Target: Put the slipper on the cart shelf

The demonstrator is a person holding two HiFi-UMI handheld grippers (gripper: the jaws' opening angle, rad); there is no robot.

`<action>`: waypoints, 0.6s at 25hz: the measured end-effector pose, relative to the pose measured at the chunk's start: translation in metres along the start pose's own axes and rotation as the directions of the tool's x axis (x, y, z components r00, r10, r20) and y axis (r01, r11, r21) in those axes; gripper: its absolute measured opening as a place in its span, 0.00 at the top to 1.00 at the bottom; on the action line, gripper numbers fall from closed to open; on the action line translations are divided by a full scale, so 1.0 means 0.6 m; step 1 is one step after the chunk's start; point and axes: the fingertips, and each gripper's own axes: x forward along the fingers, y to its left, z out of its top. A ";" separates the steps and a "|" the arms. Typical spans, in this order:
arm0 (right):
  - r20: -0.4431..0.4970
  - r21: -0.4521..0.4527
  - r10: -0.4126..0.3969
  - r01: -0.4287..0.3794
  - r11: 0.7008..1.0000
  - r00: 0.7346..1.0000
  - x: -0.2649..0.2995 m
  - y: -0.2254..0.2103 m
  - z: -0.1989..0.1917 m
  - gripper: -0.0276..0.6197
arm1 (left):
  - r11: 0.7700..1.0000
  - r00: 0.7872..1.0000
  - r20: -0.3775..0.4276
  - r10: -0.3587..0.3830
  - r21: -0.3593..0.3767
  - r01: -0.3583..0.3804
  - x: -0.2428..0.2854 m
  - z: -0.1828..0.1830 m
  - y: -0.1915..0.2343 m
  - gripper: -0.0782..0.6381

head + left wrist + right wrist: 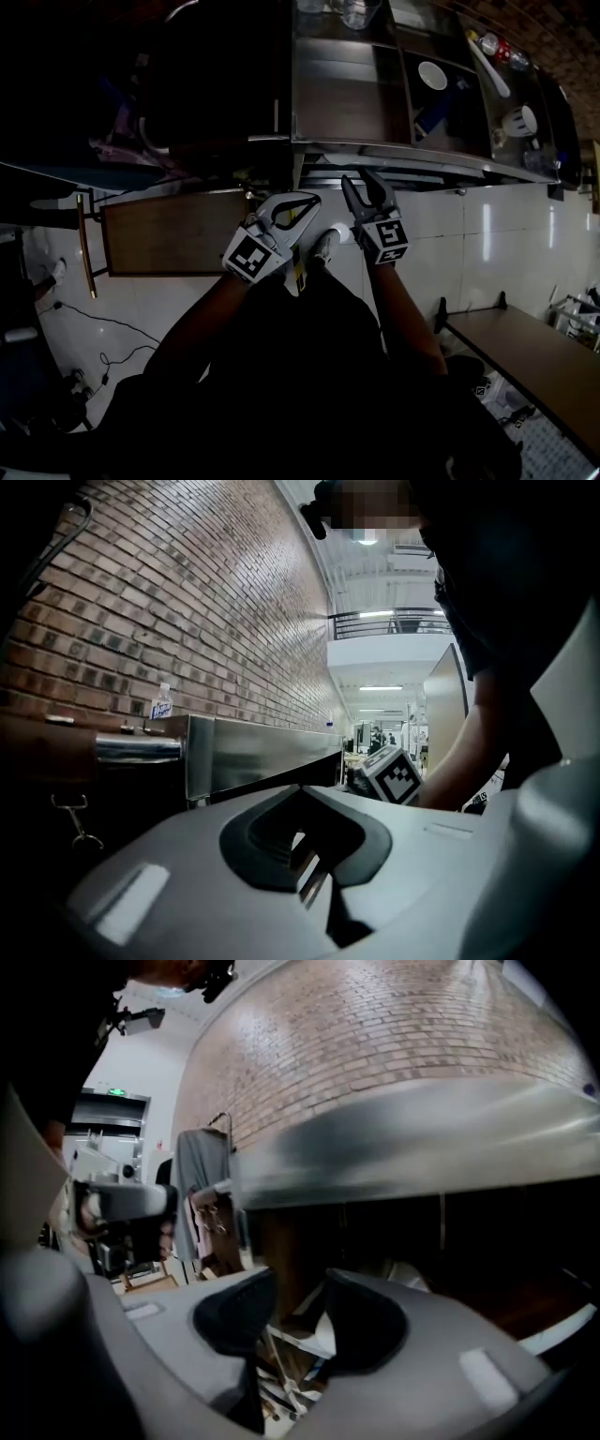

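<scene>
My two grippers hang side by side over the white tiled floor, in front of the steel cart (403,157). The left gripper (307,202) has its jaws closed tip to tip with nothing between them, and its view (314,874) shows only a thin slit there. The right gripper (357,178) points at the cart with its jaws parted and empty, which its own view (295,1312) confirms. The cart's steel shelf edge (422,1147) fills the top of the right gripper view. Beneath it lies a pale shape (408,1277); I cannot tell whether it is the slipper.
The cart top holds a white bowl (432,75), a cup (521,120) and a bottle (487,43). A wooden bench (169,234) stands at the left and another (525,361) at the lower right. Cables (103,323) lie on the floor. A brick wall (187,602) rises behind the cart.
</scene>
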 end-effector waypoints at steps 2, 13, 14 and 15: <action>0.027 -0.013 0.022 -0.022 1.000 0.999 -0.017 0.034 0.022 0.78 | 1.000 1.000 0.010 -0.010 -0.003 0.010 -0.017 0.009 -0.003 0.89; 0.099 -0.084 0.115 -0.107 0.991 0.988 -0.096 0.202 0.118 0.96 | 0.998 0.997 0.058 -0.057 0.022 0.056 -0.112 0.051 -0.015 0.89; 0.098 -0.087 0.118 -0.110 0.990 0.988 -0.099 0.217 0.127 0.96 | 0.998 0.996 0.063 -0.061 0.021 0.060 -0.121 0.054 -0.016 0.89; 0.100 -0.096 0.123 -0.114 0.989 0.987 -0.102 0.231 0.134 0.96 | 0.998 0.996 0.068 -0.064 0.020 0.063 -0.130 0.057 -0.016 0.89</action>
